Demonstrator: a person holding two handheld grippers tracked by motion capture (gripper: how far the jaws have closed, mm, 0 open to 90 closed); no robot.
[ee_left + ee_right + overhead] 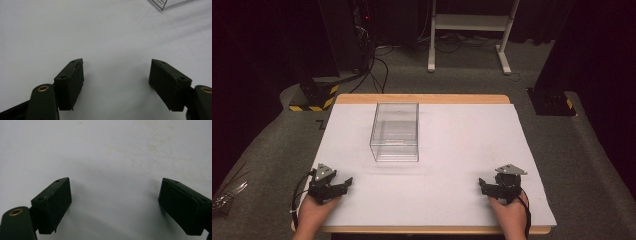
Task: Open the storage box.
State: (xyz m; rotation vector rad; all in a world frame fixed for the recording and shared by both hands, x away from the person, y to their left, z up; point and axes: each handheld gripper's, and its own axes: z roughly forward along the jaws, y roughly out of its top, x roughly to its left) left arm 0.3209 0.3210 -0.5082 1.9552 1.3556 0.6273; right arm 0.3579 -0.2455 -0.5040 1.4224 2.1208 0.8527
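Two grippers sit low on the white table: at the near left, the left gripper, jaws wide apart, nothing between; the clear box stands empty, middle-left, well ahead; near right, the right gripper, jaws spread too.

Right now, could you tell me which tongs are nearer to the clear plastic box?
Left. The left tongs sit at the table's near left corner, just below and left of the clear plastic box; the right tongs rest at the near right corner, farther across. Both are open.
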